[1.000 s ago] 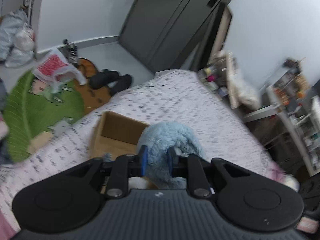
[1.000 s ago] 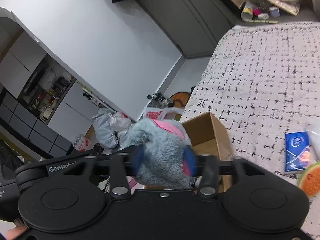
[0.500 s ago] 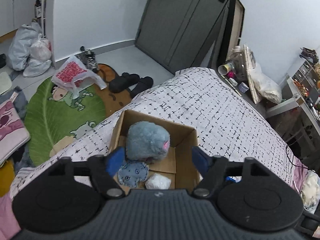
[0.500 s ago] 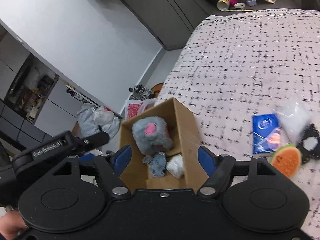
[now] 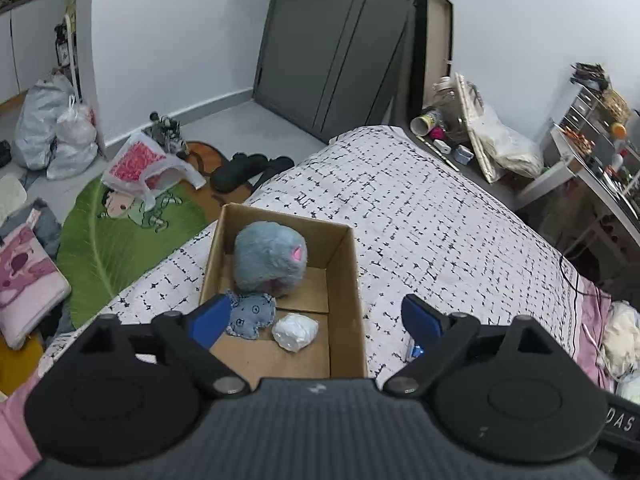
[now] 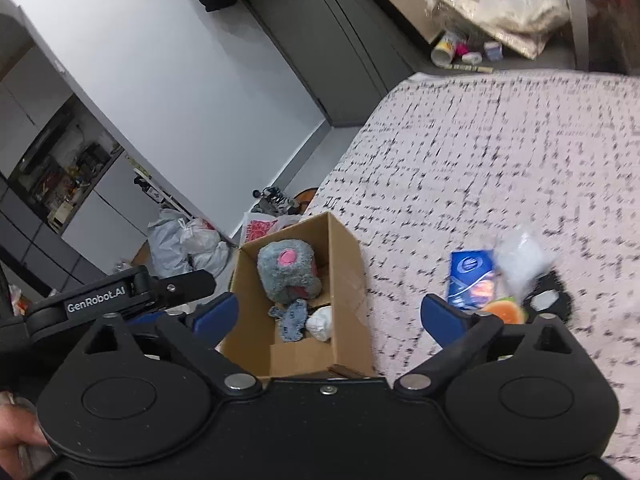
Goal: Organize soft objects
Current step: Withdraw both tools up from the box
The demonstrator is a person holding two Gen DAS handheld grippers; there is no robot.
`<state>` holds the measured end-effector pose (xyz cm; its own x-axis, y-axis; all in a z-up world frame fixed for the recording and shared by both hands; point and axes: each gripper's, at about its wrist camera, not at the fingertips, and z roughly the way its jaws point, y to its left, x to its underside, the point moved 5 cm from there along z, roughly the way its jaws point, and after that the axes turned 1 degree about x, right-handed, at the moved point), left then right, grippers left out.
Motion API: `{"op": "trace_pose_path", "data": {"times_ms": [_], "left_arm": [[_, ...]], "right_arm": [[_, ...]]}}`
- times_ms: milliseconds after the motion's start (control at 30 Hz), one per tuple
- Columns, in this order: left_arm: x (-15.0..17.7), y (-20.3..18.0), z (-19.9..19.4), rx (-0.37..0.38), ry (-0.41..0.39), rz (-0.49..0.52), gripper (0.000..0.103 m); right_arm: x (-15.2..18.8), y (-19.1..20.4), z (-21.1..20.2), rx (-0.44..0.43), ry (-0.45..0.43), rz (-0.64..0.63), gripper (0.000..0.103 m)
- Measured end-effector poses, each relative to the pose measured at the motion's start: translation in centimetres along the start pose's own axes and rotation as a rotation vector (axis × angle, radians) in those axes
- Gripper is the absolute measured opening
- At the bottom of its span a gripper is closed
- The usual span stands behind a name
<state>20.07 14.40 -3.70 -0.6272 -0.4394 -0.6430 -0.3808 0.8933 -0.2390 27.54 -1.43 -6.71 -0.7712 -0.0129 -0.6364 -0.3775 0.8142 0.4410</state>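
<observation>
Cardboard box (image 5: 344,280) near bed edge, 3 soft items inside.
Grey plush (image 5: 270,260) far end, blue patch toy (image 5: 250,314) & white wad (image 5: 295,332) nearer; left gripper (image 5: 316,320) & right gripper (image 6: 326,318) jaws opening wide, nothing between; bed (image 5: 440,232) open to right.

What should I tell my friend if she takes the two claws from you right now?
Left claw: jaws opening, nothing between them.
Right claw: jaws opening, nothing between them too.
In the cardboard box on the bed: the fluffy grey toy, a small blue stuffed toy and a white wad.
Done: those three are put away.
Left: things lie on the bed beside the box, a blue packet, an orange slice-shaped toy, a clear bag and something black. Pick out the soft ones and box them, probably the orange toy first.
</observation>
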Motion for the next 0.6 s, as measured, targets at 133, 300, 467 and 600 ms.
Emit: {"op": "trace_pose_path", "data": {"times_ms": [133,300,467,600], "left_arm": [[0.4,-0.4,-2.0,0.016,-0.045,-0.010,0.103],[0.9,-0.9,-3.9,0.039,-0.079,0.001,0.103],[1.5,-0.8,-5.8,0.090,-0.127,-0.058,0.103],[1.8,-1.6,-6.9,0.084,-0.145,-0.023,0.103]], "right_arm": [[0.1,-0.4,-1.9,0.007,-0.019,-0.019,0.103],[-0.2,-0.4,-4.1,0.023,-0.079,-0.054,0.103],[-0.4,-0.4,-6.4,0.032,-0.140,-0.079,0.103],[-0.4,-0.6,-7.9,0.041,-0.165,-0.090,0.103]]}}
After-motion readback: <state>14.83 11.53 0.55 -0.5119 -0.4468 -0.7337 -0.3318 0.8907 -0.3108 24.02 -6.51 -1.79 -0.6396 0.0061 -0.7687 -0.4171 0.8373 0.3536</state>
